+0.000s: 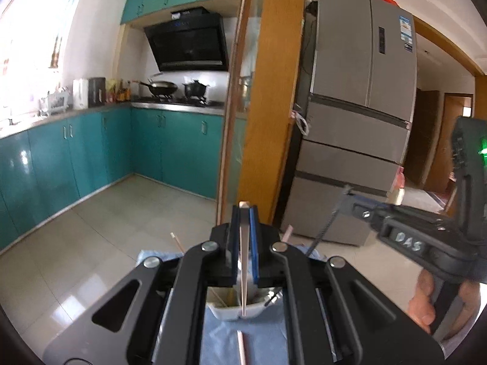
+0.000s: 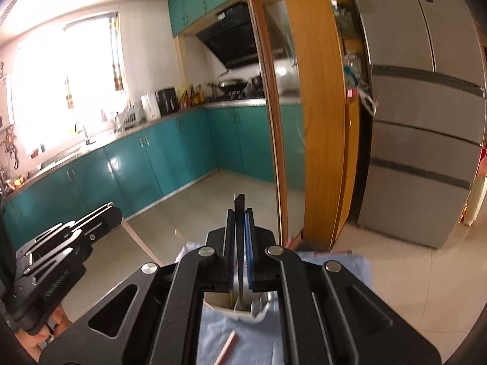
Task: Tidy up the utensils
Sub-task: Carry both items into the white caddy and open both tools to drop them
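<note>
My left gripper [image 1: 243, 213] is shut on a pale wooden utensil [image 1: 243, 258] that runs down into a white holder [image 1: 236, 311]. My right gripper [image 2: 239, 213] is shut on a flat black utensil [image 2: 240, 258] whose lower end stands inside the same white holder [image 2: 243, 311]. Something metallic [image 2: 261, 302] shows in the holder's right part. A loose chopstick [image 1: 242, 346] lies on the blue cloth [image 1: 219, 334] in front of the holder; it also shows as a pinkish chopstick [image 2: 226, 346]. Each view shows the other gripper: right gripper [image 1: 350, 202], left gripper [image 2: 117, 213].
More chopstick ends [image 1: 176, 241] poke out behind the holder. A wooden door frame [image 1: 271, 91] and a grey fridge [image 1: 359, 121] stand ahead. Teal kitchen cabinets [image 1: 76, 152] line the left wall, with tiled floor [image 1: 137, 213] between. A hand [image 1: 423, 304] grips the right tool.
</note>
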Demonstrator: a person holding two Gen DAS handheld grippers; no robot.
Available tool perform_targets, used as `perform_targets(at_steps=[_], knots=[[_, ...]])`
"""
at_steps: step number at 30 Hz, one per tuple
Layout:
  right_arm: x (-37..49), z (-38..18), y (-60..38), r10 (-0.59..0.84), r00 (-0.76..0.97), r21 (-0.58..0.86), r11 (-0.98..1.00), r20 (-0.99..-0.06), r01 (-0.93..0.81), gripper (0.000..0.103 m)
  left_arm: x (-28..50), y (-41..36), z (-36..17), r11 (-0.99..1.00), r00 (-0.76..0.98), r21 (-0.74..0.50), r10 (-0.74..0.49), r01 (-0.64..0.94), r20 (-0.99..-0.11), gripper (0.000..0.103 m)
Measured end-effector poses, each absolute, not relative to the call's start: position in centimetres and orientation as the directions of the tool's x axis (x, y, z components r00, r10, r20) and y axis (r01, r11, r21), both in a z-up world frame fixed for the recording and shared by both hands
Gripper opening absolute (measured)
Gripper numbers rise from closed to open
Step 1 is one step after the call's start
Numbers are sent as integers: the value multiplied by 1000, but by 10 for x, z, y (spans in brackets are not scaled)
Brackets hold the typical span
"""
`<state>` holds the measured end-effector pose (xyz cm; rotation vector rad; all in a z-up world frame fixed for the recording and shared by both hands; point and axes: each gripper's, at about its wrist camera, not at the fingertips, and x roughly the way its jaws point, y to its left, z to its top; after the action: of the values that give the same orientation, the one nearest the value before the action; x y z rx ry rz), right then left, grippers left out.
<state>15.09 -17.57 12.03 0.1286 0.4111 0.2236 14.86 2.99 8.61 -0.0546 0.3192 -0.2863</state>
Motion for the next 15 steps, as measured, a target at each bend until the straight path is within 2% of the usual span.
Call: perform_targets(at_steps=[4, 15], knots=[[172, 109, -169, 216, 894, 152, 974, -393, -169, 7, 169, 25, 83, 972, 934, -70, -233, 222, -269, 6], [217, 48, -166, 176, 864, 151, 982, -472, -117, 7, 219, 24, 21, 984, 914, -82, -177, 157, -366, 6]])
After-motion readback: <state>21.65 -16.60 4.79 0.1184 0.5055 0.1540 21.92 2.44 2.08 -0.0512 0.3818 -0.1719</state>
